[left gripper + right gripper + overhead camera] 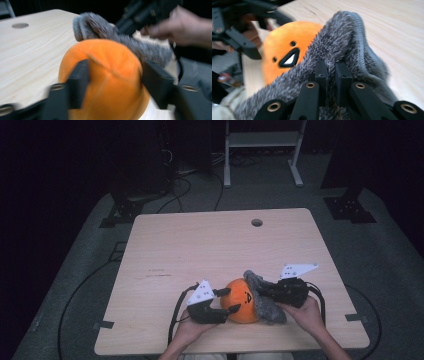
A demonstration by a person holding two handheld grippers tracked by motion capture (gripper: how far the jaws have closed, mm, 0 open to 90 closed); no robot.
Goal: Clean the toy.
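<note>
An orange plush ball (241, 300) with a small black face sits near the table's front edge. A grey fuzzy fabric piece (264, 297) drapes over its right side. My left gripper (227, 301) has its jaws spread around the ball's left side, one finger (79, 82) on each flank of the orange plush (110, 75). My right gripper (264, 290) is shut on the grey fabric (342, 47), its fingers (321, 75) pinching a fold of it just beside the plush face (287, 53).
The light wooden table (200, 250) has a round cable hole (257, 222) near its far edge. Beyond it are a white metal stand (262, 150), dark stand bases and cables on the grey floor.
</note>
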